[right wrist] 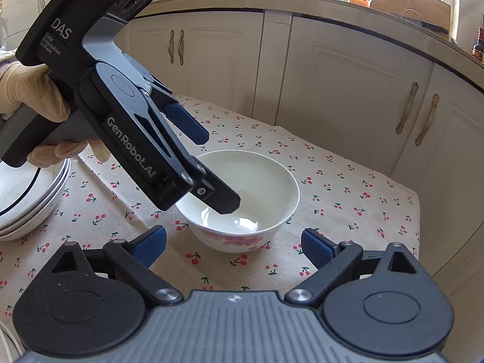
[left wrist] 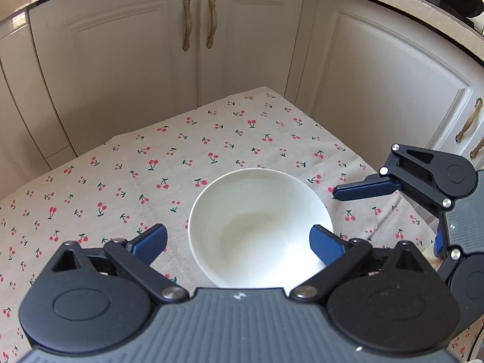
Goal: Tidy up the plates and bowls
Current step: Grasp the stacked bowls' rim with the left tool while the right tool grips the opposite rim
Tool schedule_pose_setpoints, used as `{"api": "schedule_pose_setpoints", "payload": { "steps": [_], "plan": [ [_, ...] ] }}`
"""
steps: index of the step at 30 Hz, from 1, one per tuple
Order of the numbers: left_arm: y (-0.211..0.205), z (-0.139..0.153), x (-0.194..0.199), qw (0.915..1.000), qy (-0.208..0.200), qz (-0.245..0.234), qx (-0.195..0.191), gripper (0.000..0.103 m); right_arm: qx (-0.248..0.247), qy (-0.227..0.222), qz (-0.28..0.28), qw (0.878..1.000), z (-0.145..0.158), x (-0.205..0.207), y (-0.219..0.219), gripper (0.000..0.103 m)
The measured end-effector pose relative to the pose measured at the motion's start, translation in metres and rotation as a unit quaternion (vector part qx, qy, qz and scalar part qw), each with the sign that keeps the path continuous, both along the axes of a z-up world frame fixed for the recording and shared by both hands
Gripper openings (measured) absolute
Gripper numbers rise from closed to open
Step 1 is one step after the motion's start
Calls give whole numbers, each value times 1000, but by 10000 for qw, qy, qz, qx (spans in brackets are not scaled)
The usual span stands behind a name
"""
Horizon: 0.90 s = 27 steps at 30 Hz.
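One bowl (right wrist: 242, 193) sits on the desk (right wrist: 348, 187). Three plates (right wrist: 33, 193) are stacked at the left. Two tools show: the left tool (right wrist: 211, 166) and the right tool (right wrist: 233, 242). Four cabinet handles (right wrist: 176, 47) are visible.

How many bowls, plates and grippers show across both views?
Bowls: 1, the bowl with a pink flower pattern outside.
Plates: at least 2 in the stack; its full depth is cut off by the frame.
Grippers: 2, left gripper and right gripper, both open.
Total: 5 at least.
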<state>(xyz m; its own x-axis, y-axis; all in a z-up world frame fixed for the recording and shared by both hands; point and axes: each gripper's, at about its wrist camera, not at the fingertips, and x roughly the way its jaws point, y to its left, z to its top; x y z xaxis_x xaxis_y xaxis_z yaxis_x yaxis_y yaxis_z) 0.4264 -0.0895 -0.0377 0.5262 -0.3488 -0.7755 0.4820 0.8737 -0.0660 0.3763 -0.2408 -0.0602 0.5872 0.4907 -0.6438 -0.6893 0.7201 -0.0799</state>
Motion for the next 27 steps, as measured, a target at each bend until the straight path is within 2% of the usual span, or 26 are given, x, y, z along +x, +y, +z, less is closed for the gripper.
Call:
{"api": "schedule_pose_setpoints", "payload": {
  "steps": [10, 15, 27],
  "plan": [
    [0, -8, 11, 9996, 193, -73, -176, 86, -76, -121, 116, 9998, -6, 11, 13, 95],
    [-2, -10, 13, 9996, 222, -120, -140, 82, -112, -134, 63, 9998, -9, 16, 15, 94],
    [-3, -12, 16, 9992, 295, -249, -128, 79, -100, 7, 26, 9999, -12, 24, 17, 91]
  ]
}}
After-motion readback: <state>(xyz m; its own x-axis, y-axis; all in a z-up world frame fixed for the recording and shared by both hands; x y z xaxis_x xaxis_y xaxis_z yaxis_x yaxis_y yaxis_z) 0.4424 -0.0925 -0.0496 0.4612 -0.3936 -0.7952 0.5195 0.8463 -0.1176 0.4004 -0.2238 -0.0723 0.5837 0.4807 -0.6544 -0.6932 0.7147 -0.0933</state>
